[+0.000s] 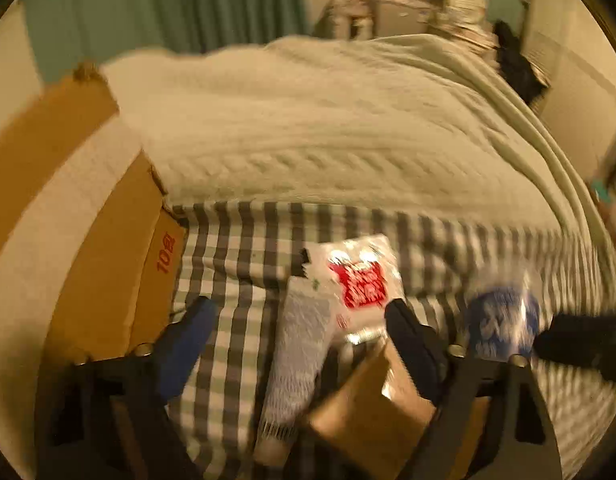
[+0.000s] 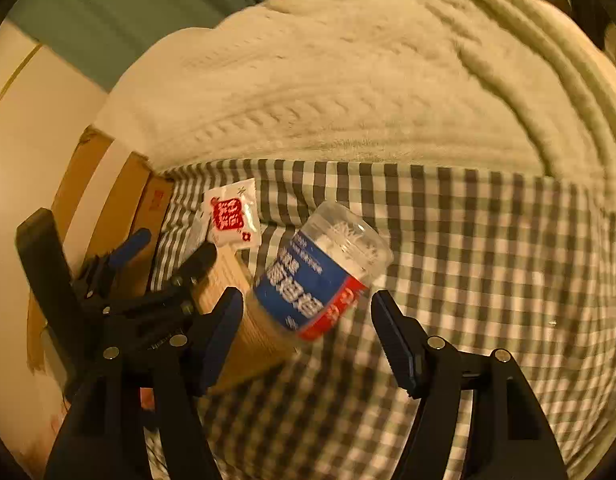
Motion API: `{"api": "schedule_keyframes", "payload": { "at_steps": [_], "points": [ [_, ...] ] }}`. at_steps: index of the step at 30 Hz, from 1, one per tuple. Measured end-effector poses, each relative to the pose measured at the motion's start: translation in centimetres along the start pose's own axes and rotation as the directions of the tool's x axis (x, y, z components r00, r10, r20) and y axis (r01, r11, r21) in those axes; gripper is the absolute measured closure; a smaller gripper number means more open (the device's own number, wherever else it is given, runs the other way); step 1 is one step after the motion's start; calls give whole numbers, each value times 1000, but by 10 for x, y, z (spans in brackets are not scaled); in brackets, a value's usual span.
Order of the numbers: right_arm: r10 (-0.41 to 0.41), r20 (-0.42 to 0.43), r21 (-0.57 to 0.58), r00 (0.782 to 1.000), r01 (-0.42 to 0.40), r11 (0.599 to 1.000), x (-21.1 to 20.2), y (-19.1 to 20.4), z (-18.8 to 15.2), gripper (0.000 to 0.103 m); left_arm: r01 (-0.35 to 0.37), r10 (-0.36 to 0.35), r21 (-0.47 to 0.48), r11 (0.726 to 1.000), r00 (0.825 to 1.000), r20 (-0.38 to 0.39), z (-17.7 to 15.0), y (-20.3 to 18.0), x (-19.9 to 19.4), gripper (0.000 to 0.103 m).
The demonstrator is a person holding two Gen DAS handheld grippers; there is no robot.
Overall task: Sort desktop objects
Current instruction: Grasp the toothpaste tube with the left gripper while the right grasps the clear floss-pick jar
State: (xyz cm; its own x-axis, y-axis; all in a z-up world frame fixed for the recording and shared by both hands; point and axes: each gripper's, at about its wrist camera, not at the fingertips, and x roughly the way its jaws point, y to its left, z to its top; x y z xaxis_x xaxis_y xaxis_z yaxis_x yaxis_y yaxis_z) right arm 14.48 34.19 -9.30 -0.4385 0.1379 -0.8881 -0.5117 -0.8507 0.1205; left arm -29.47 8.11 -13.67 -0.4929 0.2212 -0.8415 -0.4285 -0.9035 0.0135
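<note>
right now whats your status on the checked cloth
Left gripper and right gripper open, empty. Cotton swab jar lies tipped ahead of right gripper. Red-print sachet beside it.

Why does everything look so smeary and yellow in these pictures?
Left wrist view: motion blur smears the checked cloth and the red-print packet. Right wrist view: sharper, the cotton swab jar is readable, though the fisheye bends the cloth's stripes. Both views: warm dim light turns everything yellowish.
</note>
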Motion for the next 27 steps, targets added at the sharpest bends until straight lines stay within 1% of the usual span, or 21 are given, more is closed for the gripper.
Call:
{"api": "schedule_keyframes", "payload": {
  "at_steps": [1,2,3,4,5,6,7,8,11,13,15,17,19,23,27],
  "points": [
    [-7,-7,28,1000,7,1000,7,-1,3,33,8,-10,-49,999,999,-34,6,8,10,39],
    [-9,-13,45,1000,10,999,11,-3,5,32,16,-24,-99,995,996,-81,9,18,22,48],
    [-14,-20,62,1000,15,998,15,-4,7,32,19,-35,-127,992,992,-120,9,26,31,61],
    [-21,-32,76,999,24,997,21,-5,9,32,20,-43,-134,991,984,-170,6,32,42,62],
    [-28,-47,90,999,32,995,27,-7,10,32,22,-37,-97,995,986,-163,3,29,42,62],
    [-24,-55,103,998,30,994,30,-8,12,30,24,-30,-46,999,990,-136,0,23,37,62],
    [-2,-67,128,998,11,992,35,-12,13,30,36,-36,-5,999,992,-124,-6,17,31,62],
    [6,-72,136,997,4,991,37,-12,13,29,45,-44,4,999,991,-123,-9,16,28,62],
    [17,-88,126,996,-6,992,45,-12,16,26,82,-83,-9,997,986,-144,-13,20,22,62],
    [33,-102,118,994,-20,993,50,-12,16,26,89,-89,-7,996,984,-157,-14,20,20,66],
    [28,-98,102,995,-18,995,50,-10,17,30,97,-95,4,995,981,-168,-15,18,16,76],
    [21,-61,90,998,-16,996,41,-8,13,35,99,-95,14,995,982,-166,-18,18,11,76],
    [9,-57,44,998,-6,999,35,-3,10,36,103,-101,2,995,983,-154,-21,18,4,76],
    [9,-52,40,999,-7,999,19,-4,5,39,102,-101,-4,995,988,-117,-20,15,-11,77],
    [-10,-31,-6,999,10,1000,-2,0,1,40,102,-101,3,995,993,-64,-13,8,-31,83]
  ]
}}
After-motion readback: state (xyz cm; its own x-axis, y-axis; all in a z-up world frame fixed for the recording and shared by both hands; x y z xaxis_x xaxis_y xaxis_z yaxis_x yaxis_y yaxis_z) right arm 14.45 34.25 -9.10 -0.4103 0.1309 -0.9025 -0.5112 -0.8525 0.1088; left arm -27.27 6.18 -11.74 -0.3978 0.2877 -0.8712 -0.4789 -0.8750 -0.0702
